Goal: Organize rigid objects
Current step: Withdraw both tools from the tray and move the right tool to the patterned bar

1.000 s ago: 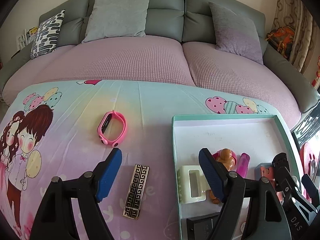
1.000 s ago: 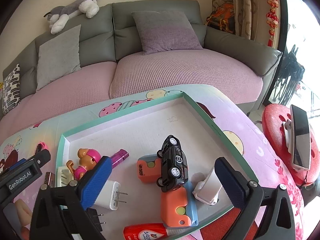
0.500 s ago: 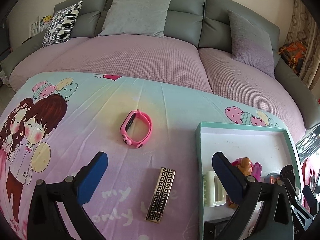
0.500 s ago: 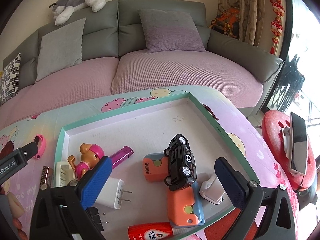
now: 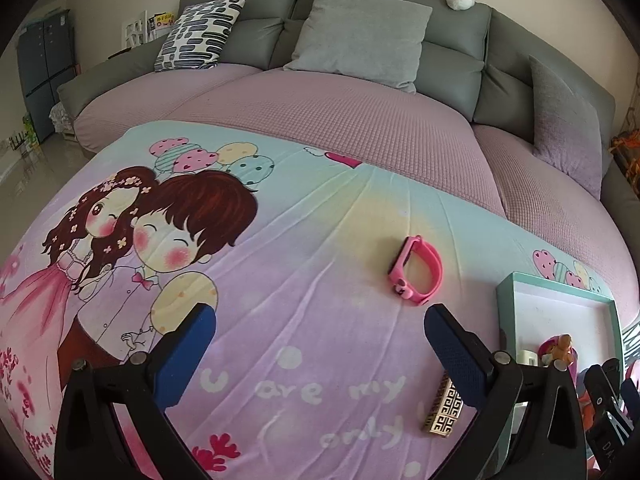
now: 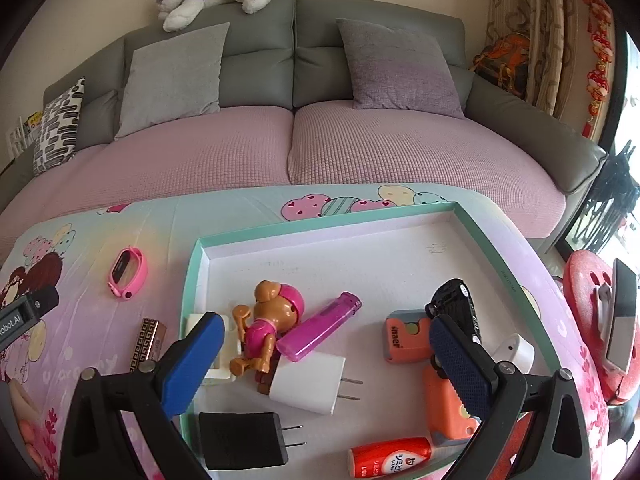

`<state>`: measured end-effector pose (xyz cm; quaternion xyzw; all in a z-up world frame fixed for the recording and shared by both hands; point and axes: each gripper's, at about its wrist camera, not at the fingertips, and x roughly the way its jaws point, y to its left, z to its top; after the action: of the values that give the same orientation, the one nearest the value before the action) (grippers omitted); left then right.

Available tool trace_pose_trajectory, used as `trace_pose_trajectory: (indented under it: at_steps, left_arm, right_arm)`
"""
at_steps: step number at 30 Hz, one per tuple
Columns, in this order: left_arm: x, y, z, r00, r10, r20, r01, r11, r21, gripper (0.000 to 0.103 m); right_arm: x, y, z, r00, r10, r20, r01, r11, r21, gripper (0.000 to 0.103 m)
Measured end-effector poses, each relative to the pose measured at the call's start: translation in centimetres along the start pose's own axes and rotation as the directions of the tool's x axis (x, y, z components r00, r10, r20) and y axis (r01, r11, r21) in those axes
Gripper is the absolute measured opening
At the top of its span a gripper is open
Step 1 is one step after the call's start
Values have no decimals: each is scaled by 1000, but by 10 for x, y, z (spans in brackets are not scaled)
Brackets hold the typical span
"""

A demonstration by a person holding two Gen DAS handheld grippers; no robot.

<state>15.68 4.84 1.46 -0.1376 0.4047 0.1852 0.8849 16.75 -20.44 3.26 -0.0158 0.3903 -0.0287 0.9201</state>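
Left wrist view: my left hand-held gripper [image 5: 318, 326] released, empty, above cartoon cloth on worktop. Pink watch [image 5: 416, 270] lies far right of it, gold patterned bar [image 5: 444, 410] near right, both outside teal tray [image 5: 505, 300]. My right hand-held gripper [image 6: 326, 338] released, empty, over tray. Suggest: swing left gripper right, centre watch band between fingers, close gently, lift over rim.
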Motion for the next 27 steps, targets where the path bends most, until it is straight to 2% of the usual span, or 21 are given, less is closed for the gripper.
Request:
trace_pose_trajectory:
  at_steps: [9,14,21,24,27]
  left_arm:
    - [-1,55,-5,1000,30,-8,-31,997,-73,103]
    - [-6,77,-6,997,64,38,-60,993,-103,103]
    - [3,84,-7,999,33,15,-31,992,-119,103]
    - [7,87,-8,999,40,3,-40,991,-127,103]
    - [9,91,-8,999,54,-4,-54,989,-134,103]
  right_arm:
    - [0,54,-2,998,70,2,-70,993,-94,103]
    - [3,80,-7,992,122,-9,-122,984,-126,103]
    - [7,102,-13,985,170,-9,-170,975,-143,103]
    - [10,105,-15,979,201,-33,-204,972,-118,103]
    - [12,112,-18,976,212,-54,-218,965,-148,103]
